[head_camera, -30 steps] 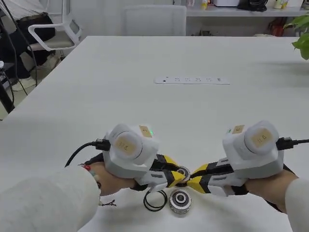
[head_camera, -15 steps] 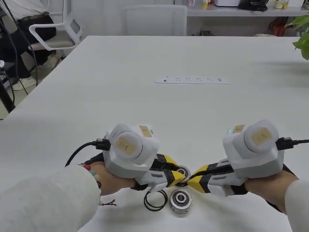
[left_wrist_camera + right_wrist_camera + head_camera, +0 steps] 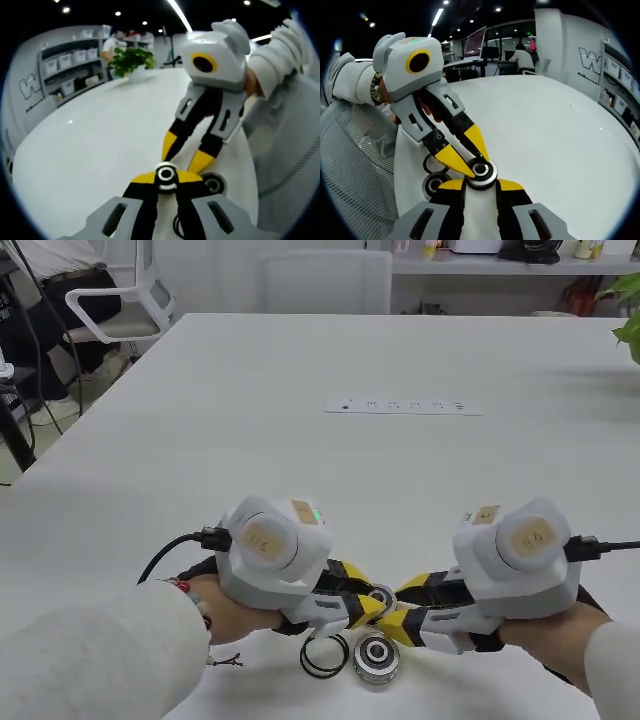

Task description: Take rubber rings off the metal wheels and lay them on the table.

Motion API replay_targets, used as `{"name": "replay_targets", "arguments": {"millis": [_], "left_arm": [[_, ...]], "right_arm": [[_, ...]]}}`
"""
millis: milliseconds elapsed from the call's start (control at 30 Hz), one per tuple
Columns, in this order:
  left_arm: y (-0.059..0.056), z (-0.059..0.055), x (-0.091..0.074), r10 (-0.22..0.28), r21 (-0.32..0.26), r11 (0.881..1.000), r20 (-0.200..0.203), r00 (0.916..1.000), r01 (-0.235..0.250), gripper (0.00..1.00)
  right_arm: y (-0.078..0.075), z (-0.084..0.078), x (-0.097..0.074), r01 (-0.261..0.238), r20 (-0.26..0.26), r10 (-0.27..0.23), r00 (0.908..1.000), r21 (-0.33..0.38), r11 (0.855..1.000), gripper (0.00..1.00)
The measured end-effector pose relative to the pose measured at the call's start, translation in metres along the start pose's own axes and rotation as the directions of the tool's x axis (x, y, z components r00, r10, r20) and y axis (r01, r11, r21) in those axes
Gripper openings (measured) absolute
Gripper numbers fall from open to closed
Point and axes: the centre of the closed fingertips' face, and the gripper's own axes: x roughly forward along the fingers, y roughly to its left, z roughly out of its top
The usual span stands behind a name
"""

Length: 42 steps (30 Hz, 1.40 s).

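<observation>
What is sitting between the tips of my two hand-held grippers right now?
A small metal wheel, pinched by the left hand-held gripper and the right hand-held gripper; both gripper views show it.

We're in an office meeting room. A long white table [image 3: 300, 440] runs down the middle with a power strip [image 3: 403, 407] lying on it, a swivel chair [image 3: 115, 315] stands off its far left corner and a grey chair [image 3: 325, 282] at its far end. Shelves of storage boxes [image 3: 70, 62] line one wall beside a potted plant [image 3: 131, 61]. Further back, a monitor [image 3: 475, 42] glows, a person [image 3: 522, 57] sits at a desk, and ceiling spotlights [image 3: 65, 9] shine overhead.
</observation>
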Motion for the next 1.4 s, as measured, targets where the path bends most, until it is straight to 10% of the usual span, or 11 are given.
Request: {"name": "replay_targets", "arguments": {"millis": [467,900,1167,1300,1400], "left_arm": [[0.002,-0.001,0.000,0.008,-0.005,1.000,-0.002,1.0000,-0.008,0.14],[0.002,-0.001,0.000,0.010,-0.005,1.000,-0.003,0.9999,-0.010,0.14],[0.002,-0.001,0.000,0.010,-0.007,1.000,-0.004,0.9999,-0.010,0.14],[0.003,-0.001,0.000,0.012,-0.006,1.000,-0.003,0.9999,-0.012,0.14],[0.003,-0.001,0.000,0.012,-0.005,1.000,-0.002,0.9999,-0.012,0.13]], "right_arm": [[-0.004,-0.006,-0.005,-0.007,-0.021,0.007,0.9998,-0.009,1.000,0.02],[-0.013,-0.006,-0.006,0.030,-0.036,-0.025,0.9990,0.124,0.992,0.00],[-0.018,-0.003,-0.010,0.008,0.019,-0.016,0.9997,0.364,0.931,0.00],[-0.019,0.004,-0.013,-0.030,0.075,-0.008,0.9972,0.496,0.868,0.00],[-0.016,0.003,-0.012,-0.027,0.070,-0.007,0.9975,0.478,0.878,0.00]]}}
